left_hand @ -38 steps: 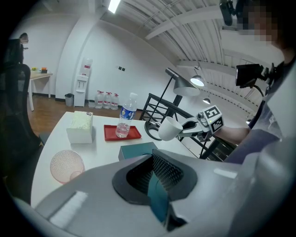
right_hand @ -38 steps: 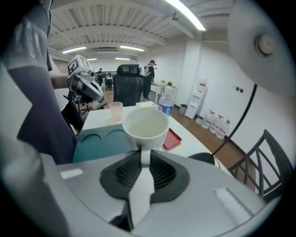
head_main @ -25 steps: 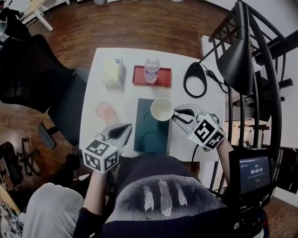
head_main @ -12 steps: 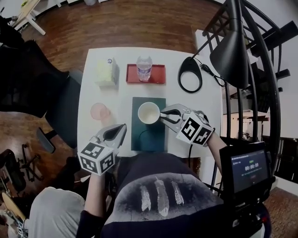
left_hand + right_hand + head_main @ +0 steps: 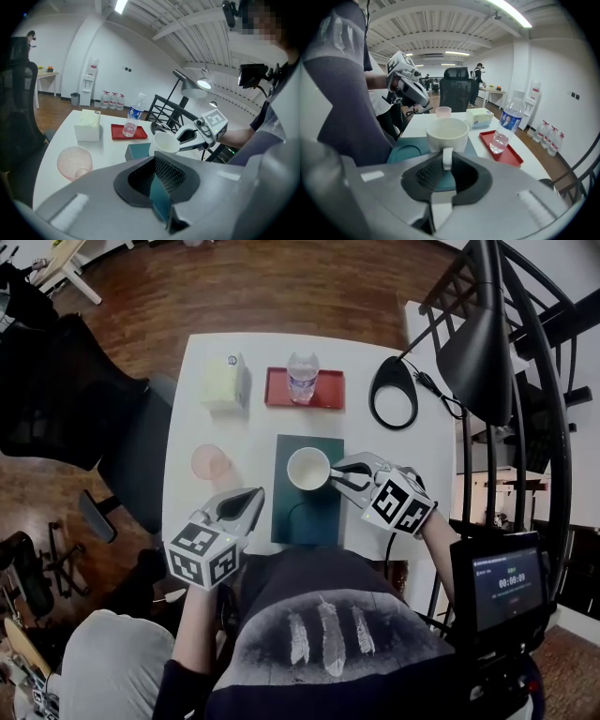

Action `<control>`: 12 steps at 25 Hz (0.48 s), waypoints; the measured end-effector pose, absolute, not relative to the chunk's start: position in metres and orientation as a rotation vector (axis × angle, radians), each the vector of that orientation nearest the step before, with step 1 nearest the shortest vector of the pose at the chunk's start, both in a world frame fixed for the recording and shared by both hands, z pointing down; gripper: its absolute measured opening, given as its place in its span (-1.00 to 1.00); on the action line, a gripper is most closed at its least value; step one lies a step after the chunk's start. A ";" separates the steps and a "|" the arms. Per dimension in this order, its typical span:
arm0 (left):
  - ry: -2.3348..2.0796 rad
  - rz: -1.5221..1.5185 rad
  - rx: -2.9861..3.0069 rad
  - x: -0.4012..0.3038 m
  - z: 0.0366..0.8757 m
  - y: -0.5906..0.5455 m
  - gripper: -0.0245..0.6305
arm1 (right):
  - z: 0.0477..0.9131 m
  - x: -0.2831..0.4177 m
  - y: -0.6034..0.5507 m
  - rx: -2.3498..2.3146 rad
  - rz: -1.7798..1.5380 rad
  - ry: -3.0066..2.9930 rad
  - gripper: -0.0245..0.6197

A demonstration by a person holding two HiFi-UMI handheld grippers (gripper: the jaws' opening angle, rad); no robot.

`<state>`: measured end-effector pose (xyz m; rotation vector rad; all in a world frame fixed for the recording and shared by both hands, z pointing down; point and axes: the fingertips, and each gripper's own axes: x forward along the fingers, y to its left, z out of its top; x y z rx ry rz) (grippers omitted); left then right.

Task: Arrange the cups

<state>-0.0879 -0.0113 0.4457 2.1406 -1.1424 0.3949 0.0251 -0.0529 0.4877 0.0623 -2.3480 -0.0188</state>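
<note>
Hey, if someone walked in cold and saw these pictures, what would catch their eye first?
The white cup at the table's middle, held by its handle in the jaws of the right gripper over a teal mat. Next, the pink cup standing alone near the left edge, and the red tray with a water bottle at the far side.

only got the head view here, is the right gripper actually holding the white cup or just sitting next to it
observer: Holding it. In the right gripper view the right gripper has its jaws closed on the handle of the white cup.
operator: ok and the left one, anything in it
observer: No. The left gripper view shows the left gripper with its jaws shut and nothing between them.
operator: pink cup upright or tipped
observer: The pink cup stands upright, mouth up, on the table, apart from both grippers.
</note>
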 end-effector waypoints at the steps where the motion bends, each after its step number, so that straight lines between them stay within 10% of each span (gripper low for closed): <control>1: -1.142 0.395 2.140 -0.088 0.446 -0.011 -0.88 | 0.489 0.025 -0.053 0.058 -0.015 -2.353 -0.78; 12: -1.154 0.394 2.132 -0.088 0.445 -0.009 -0.88 | 0.497 0.025 -0.045 0.005 0.016 -2.378 -0.78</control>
